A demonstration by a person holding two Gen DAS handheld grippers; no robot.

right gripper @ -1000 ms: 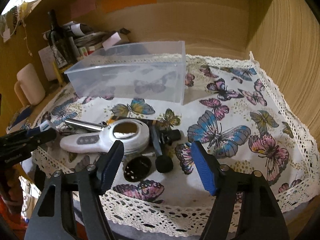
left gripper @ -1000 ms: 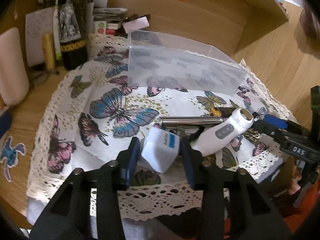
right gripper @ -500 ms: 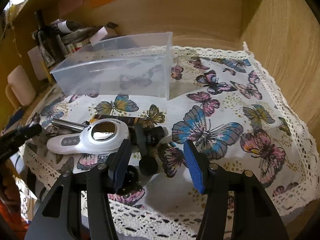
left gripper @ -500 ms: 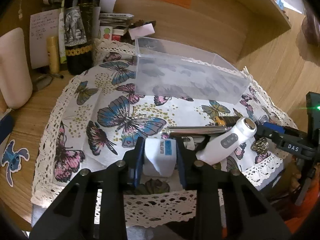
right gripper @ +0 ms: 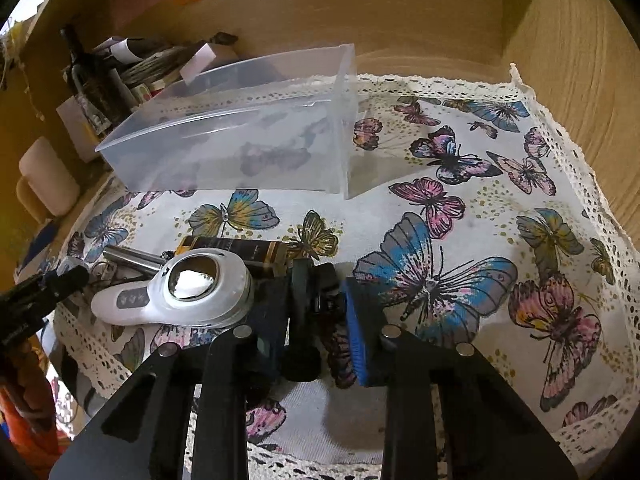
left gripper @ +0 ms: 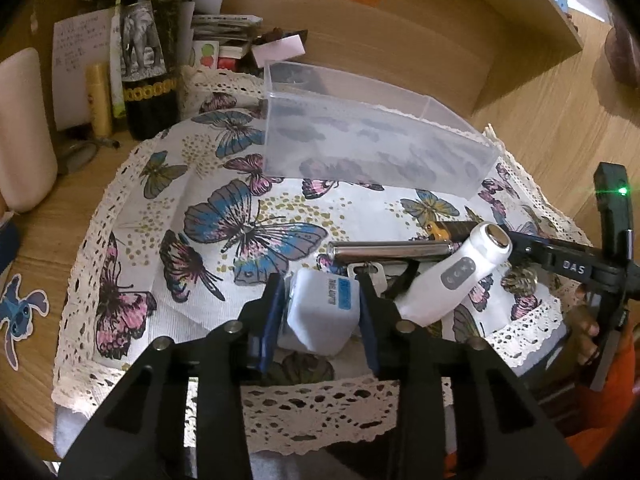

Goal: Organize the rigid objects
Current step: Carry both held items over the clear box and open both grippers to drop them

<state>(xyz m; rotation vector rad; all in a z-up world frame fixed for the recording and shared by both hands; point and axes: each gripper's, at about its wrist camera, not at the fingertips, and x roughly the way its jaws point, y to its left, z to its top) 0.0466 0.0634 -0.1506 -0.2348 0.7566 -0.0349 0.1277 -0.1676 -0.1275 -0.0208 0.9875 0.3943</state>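
My left gripper [left gripper: 320, 312] is shut on a white charger block [left gripper: 322, 318] with a blue label, low over the butterfly cloth [left gripper: 224, 200]. My right gripper [right gripper: 316, 324] has its blue pads around a black T-shaped mount [right gripper: 308, 304]; the jaws stand narrow, close to both its sides. Beside them lie a white handheld device [right gripper: 188, 292] with a mirror face, a steel tube [left gripper: 392, 249] and a dark box with gold ends [right gripper: 236, 248]. An empty clear plastic bin [right gripper: 240, 140] stands behind on the cloth.
A dark wine bottle [left gripper: 148, 48], papers, a yellow tube [left gripper: 98, 100] and a cream mug [left gripper: 22, 132] crowd the back left. Wooden walls close the back and the right side [right gripper: 580, 60]. The cloth's lace edge [left gripper: 320, 408] hangs over the table front.
My left gripper closed on the white charger block. My right gripper moved in over the black mount and its jaws narrowed around it.
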